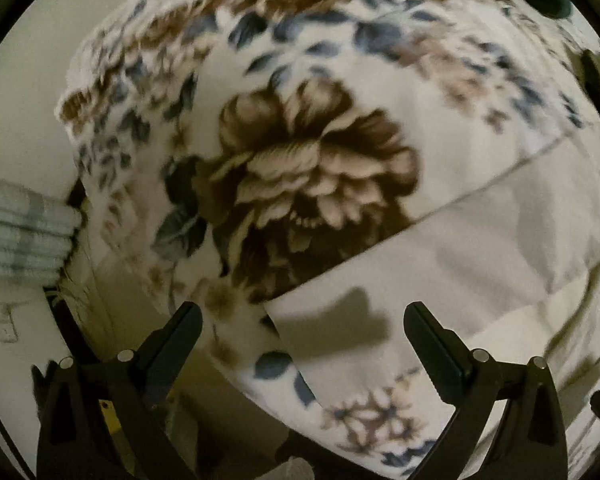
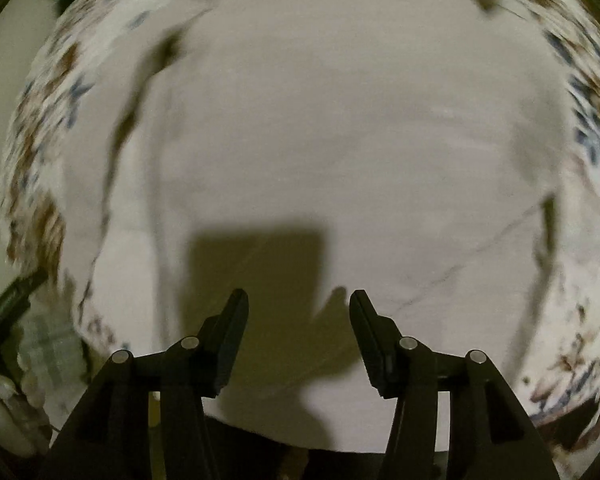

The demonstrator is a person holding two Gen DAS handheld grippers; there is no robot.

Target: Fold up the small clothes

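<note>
The pale garment (image 2: pixel 320 140) lies spread flat on the floral blanket (image 1: pixel 300 160), both the left hand-held gripper (image 1: pixel 302 340) and the right hand-held gripper (image 2: pixel 298 328) hover open and empty above it, so the next move is probably gripping an edge to begin a fold.

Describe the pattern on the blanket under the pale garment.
White blanket with large brown flowers and blue-grey leaves, clearest in the left wrist view; the garment is plain.

No legible text or labels anywhere.
</note>
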